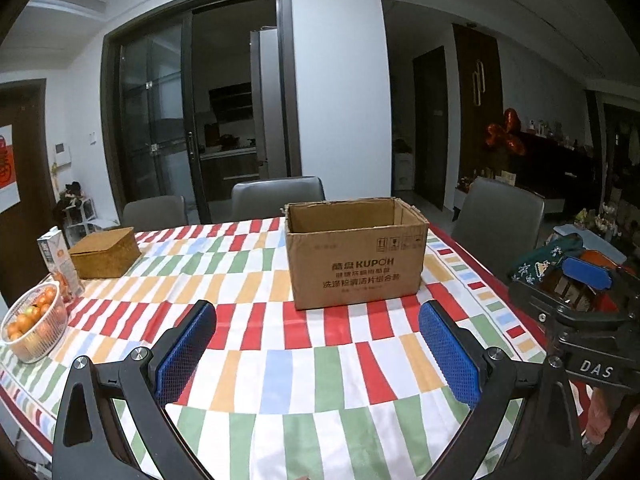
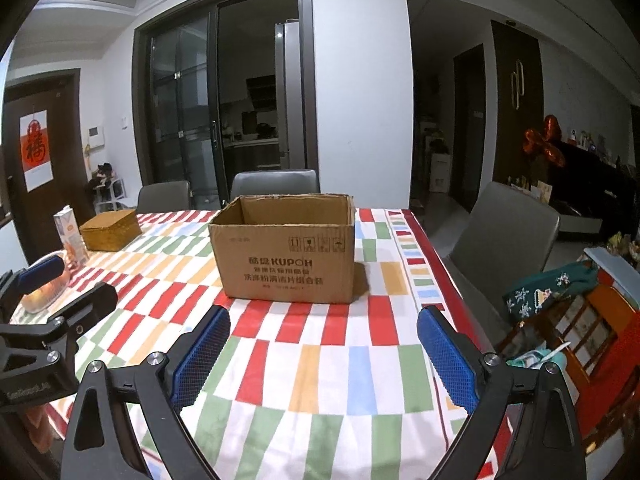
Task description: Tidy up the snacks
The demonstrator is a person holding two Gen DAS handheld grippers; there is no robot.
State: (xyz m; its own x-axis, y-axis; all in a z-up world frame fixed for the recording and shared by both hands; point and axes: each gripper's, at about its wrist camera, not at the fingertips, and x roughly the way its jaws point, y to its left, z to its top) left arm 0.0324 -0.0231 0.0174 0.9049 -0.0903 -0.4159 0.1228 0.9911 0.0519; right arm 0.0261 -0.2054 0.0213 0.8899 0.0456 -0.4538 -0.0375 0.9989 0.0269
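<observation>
An open, empty-looking cardboard box (image 1: 352,252) (image 2: 288,248) stands on the table's striped cloth (image 1: 256,264) (image 2: 384,376), straight ahead of both grippers. My left gripper (image 1: 318,344) hovers open over the cloth short of the box, nothing between its blue pads. My right gripper (image 2: 324,344) (image 1: 556,280) is beside it on the right, jaws wide with nothing between them. A green snack packet (image 2: 552,288) (image 1: 548,254) lies on a pile of packets past the table's right edge. The left gripper (image 2: 68,286) also shows at the left of the right wrist view.
At the table's left stand a woven box (image 1: 106,252) (image 2: 110,230), a drink carton (image 1: 58,260) (image 2: 72,240) and a clear bowl of oranges (image 1: 36,320). Grey chairs (image 1: 278,194) (image 2: 508,232) ring the far and right sides. A red wooden frame (image 2: 604,332) holds the packets.
</observation>
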